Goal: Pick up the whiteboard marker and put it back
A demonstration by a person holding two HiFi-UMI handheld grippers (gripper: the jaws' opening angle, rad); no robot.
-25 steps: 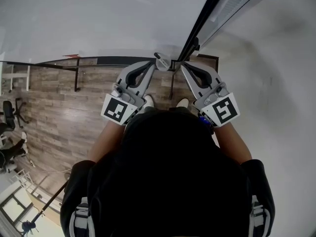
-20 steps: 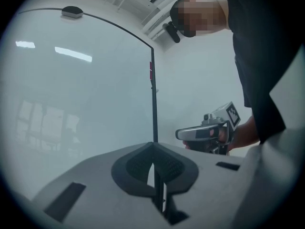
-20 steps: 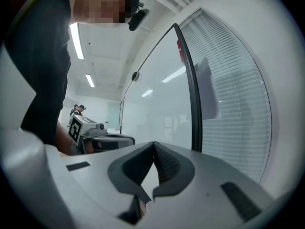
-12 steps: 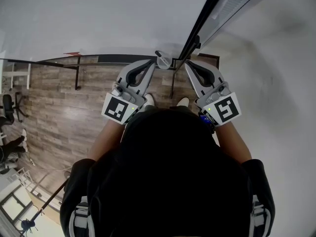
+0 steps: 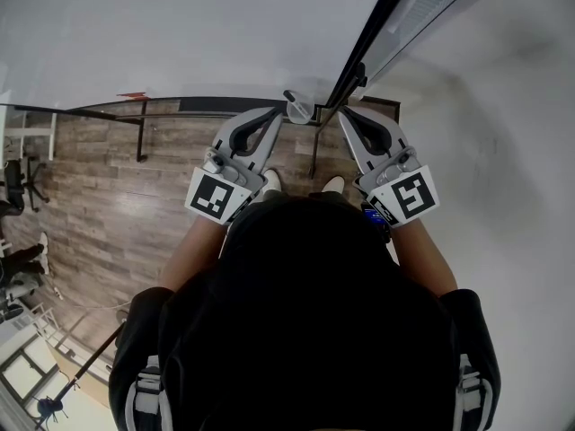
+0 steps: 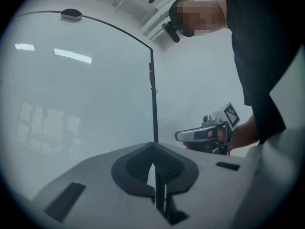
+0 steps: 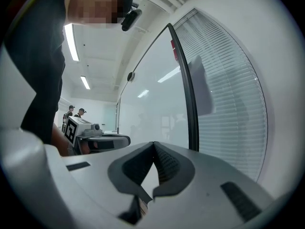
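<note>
Whiteboard (image 5: 180, 34) — black frame (image 5: 364, 43), blinds (image 7: 228, 94) beside

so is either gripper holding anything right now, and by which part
Nothing is held. The left gripper and the right gripper are both shut tip to tip, with nothing between the jaws.

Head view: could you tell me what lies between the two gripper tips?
A small pale round object and the whiteboard's black frame edge, seen in the head view.

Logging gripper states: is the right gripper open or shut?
Shut: the right gripper has its fingers touching at the tips, nothing between them.
</note>
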